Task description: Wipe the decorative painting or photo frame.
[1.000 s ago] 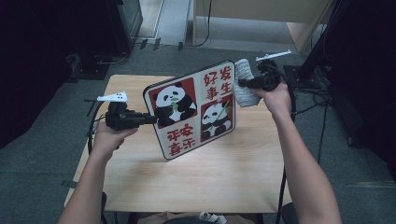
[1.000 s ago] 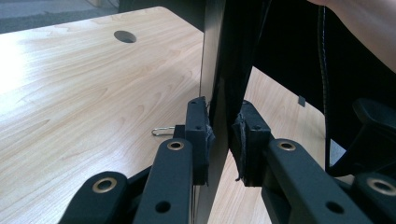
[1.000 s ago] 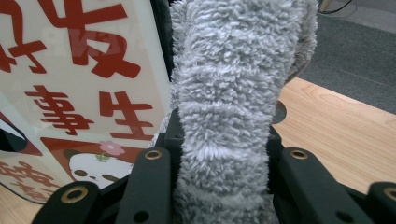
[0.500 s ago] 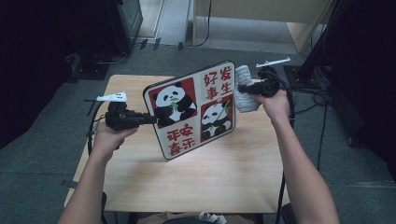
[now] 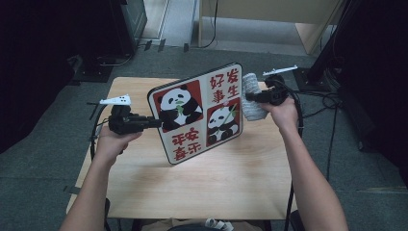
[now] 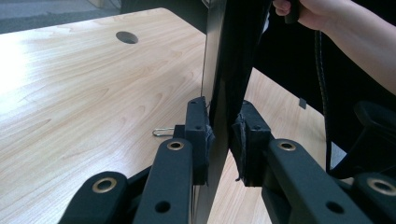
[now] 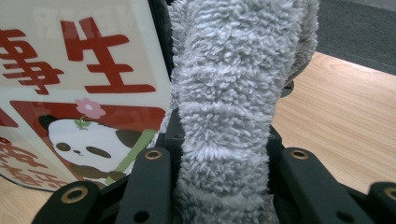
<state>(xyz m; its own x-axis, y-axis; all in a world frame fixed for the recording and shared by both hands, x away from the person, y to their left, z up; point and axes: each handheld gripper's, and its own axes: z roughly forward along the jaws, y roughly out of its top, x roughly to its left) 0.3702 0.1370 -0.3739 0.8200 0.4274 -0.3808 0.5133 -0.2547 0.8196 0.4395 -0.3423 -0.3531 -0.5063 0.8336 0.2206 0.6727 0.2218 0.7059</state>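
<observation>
A square panda board [image 5: 199,111] with red characters is held tilted above the wooden table [image 5: 202,187]. My left gripper [image 5: 153,123] is shut on its left edge; in the left gripper view the pads clamp the thin dark board edge [image 6: 223,84]. My right gripper [image 5: 250,97] is shut on a grey fluffy cloth [image 5: 252,96], pressed against the board's right edge. In the right gripper view the cloth [image 7: 229,93] stands between the jaws, with the board's printed face [image 7: 79,79] just to its left.
A round cable hole [image 6: 126,37] and a small metal clip [image 6: 162,132] are on the tabletop. Dark equipment and cables [image 5: 332,101] surround the table on the right. A wooden cabinet [image 5: 269,19] stands behind.
My right gripper and the cloth have slid down along the board's right edge. The left gripper and the board have stayed put.
</observation>
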